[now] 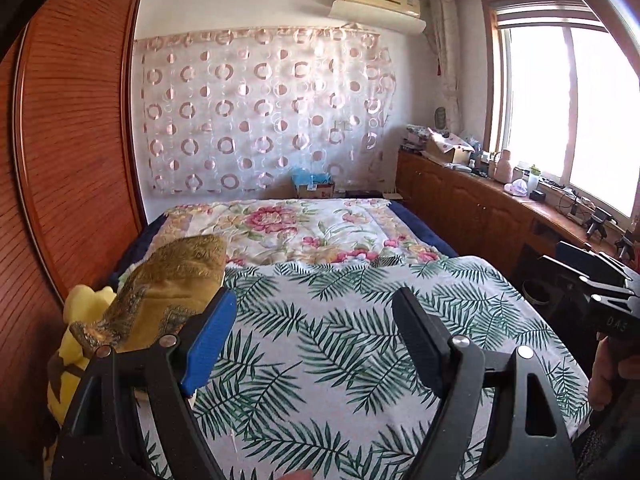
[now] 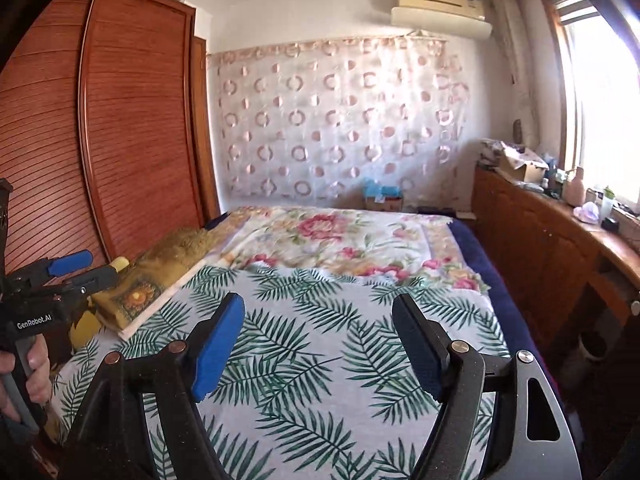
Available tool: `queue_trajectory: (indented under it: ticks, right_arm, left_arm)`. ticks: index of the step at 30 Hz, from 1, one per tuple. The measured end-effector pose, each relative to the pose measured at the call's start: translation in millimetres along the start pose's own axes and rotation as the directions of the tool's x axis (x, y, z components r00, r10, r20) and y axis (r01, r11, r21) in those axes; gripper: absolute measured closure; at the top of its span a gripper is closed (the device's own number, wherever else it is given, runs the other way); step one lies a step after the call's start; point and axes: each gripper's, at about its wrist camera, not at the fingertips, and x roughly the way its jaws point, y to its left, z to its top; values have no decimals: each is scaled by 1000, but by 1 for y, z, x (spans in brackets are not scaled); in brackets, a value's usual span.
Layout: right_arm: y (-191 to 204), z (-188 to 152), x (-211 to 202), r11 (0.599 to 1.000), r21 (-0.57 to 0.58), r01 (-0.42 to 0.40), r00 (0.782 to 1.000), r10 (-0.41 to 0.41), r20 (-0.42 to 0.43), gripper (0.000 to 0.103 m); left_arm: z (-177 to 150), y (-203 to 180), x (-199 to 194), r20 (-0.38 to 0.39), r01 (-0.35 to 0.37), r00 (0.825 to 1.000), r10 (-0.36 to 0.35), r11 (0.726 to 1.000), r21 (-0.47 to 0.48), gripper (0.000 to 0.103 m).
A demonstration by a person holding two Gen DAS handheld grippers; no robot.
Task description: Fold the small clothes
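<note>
My left gripper (image 1: pixel 314 300) is open and empty, held above a bed covered by a palm-leaf sheet (image 1: pixel 340 340). My right gripper (image 2: pixel 318 306) is open and empty too, above the same sheet (image 2: pixel 320 340). In the right wrist view the left gripper (image 2: pixel 86 266) shows at the left edge, held in a hand. In the left wrist view the right gripper's body (image 1: pixel 592 280) shows at the right edge; its fingertips are hidden there. No small garment shows in either view.
A gold patterned cushion (image 1: pixel 172 280) and a yellow plush toy (image 1: pixel 80 320) lie at the bed's left side. A floral quilt (image 1: pixel 300 228) covers the far half. A wooden wardrobe (image 1: pixel 72 140) stands left, a cluttered wooden cabinet (image 1: pixel 480 200) right under the window.
</note>
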Motion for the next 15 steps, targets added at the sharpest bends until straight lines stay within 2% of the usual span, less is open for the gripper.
queue_trajectory:
  ticks: [4, 15]
  right_arm:
    - [6, -7, -15, 1000, 12, 27, 999, -27, 22, 25]
    - [7, -14, -3, 999, 35, 42, 998, -43, 39, 25]
  left_arm:
    - [8, -7, -9, 21, 1, 1000, -1, 1000, 0, 22]
    - [12, -11, -15, 27, -4, 1000, 4, 1000, 0, 22]
